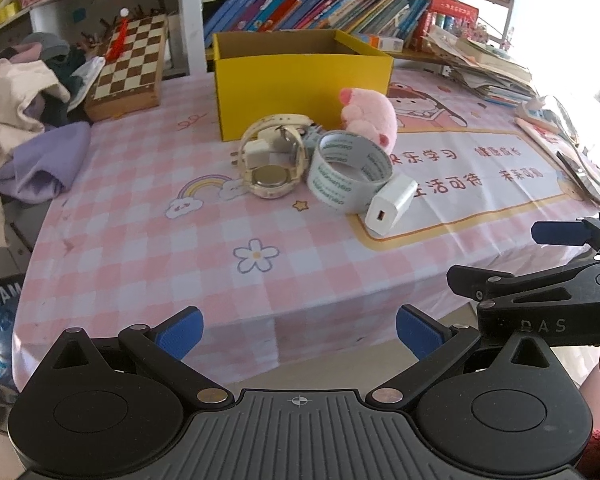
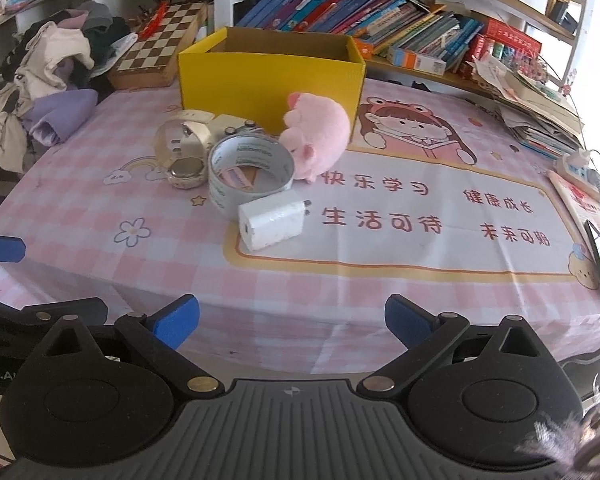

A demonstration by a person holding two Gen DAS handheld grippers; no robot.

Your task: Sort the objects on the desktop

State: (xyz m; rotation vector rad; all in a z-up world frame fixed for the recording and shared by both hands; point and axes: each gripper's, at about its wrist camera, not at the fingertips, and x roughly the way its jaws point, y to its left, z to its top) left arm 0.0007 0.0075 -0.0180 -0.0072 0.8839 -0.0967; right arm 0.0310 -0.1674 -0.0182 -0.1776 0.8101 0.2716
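Both grippers hang off the near edge of the table, short of the yellow box and level with each other. The left gripper is spread wide with nothing between its blue pads. Same for the right gripper, jaws apart and empty; it also pokes into the left view from the side.

Everything to sort sits clumped just in front of the yellow box on the pink checkered tablecloth. The pink plush pig leans right up against the box's front wall. Touching the pig, a bit nearer than the box, is the grey tape roll, standing tilted. Beside the roll, at the box's left front corner, lies a cream watch, face down with its strap looped up. The white charger is farthest from the box, resting against the roll.

A chessboard sits left of the box, in front of a pile of clothes.
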